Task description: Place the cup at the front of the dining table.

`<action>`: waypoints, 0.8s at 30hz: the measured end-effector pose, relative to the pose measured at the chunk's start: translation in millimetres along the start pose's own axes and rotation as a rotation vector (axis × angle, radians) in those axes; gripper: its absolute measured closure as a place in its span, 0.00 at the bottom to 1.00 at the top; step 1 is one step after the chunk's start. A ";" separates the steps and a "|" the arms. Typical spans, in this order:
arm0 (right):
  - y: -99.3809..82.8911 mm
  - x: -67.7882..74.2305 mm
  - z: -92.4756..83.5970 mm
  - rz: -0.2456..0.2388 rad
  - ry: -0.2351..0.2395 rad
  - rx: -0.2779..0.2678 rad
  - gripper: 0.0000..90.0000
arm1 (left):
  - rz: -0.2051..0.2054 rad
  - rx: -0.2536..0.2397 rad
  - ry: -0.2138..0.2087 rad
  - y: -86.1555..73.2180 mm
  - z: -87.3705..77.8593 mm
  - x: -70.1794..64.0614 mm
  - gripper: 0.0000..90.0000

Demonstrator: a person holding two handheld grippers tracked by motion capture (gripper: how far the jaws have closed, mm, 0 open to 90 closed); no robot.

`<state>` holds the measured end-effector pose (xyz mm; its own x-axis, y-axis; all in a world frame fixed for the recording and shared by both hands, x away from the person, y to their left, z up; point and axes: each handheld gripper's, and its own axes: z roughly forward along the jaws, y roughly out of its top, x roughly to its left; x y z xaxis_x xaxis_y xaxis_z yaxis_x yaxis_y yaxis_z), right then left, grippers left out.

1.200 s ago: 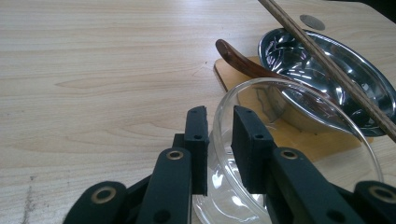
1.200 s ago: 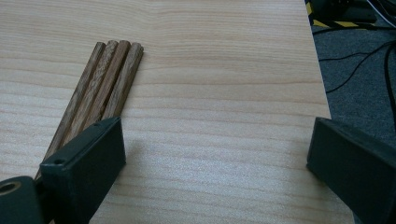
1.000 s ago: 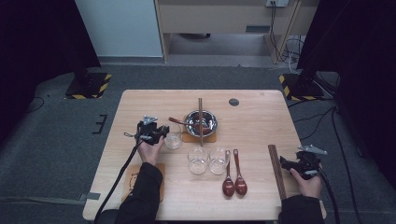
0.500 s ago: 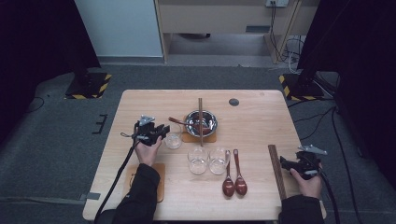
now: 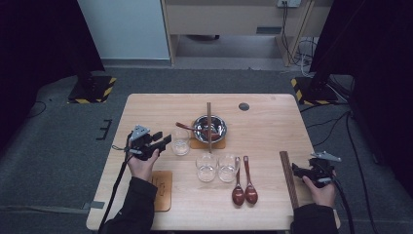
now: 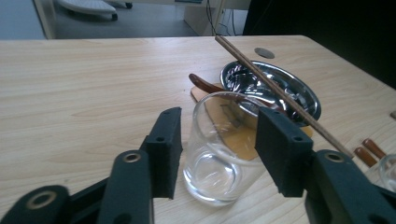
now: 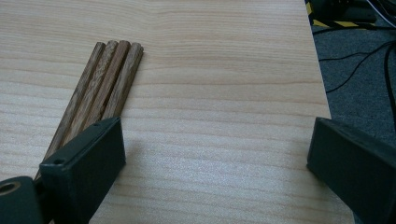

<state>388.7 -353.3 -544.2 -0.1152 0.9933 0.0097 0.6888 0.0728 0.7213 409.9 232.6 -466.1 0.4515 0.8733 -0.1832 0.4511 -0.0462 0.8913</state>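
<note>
An empty clear glass point(image 6: 215, 173) stands upright on the wooden table point(image 5: 272, 122), left of a steel bowl point(image 5: 210, 128). My left gripper point(image 6: 218, 140) is level with it and its jaws have just been opening. The glass sits between the black pads point(image 6: 169, 144) with a gap on each side, so nothing is gripped. From above, the left gripper point(image 5: 164, 141) lies just left of the glass point(image 5: 180, 145). My right gripper point(image 5: 297, 170) rests open at the table's right front, beside a bundle of wooden chopsticks point(image 7: 109, 79). Its jaws stand wide apart over bare wood.
A pair of chopsticks point(image 5: 209, 117) lies across the bowl, which sits on a wooden coaster with a brown spoon point(image 5: 183, 126) in it. Two more glasses point(image 5: 206, 167) point(image 5: 227, 166) and two brown spoons point(image 5: 243, 187) lie in front. Another coaster point(image 5: 162, 187) is front left, a dark disc point(image 5: 244, 106) at the back.
The left gripper's jaws have spread apart around the glass and the hand has drawn back a little to the left. The glass stays put. The right hand has not moved.
</note>
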 end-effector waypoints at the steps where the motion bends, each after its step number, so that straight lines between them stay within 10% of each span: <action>1: 0.0 0.0 0.0 0.000 0.000 0.000 0.05 | 0.003 -0.002 0.000 -0.9 -2.1 0.5 0.53; 24: 0.0 0.0 0.0 0.000 0.001 0.000 0.05 | 0.091 0.091 0.160 -54.1 -47.5 34.9 0.33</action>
<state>388.7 -353.3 -544.2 -0.1155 0.9933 0.0101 0.6890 0.0728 0.7211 364.7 288.6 -500.9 0.3691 0.9289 -0.0289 0.4845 -0.1658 0.8589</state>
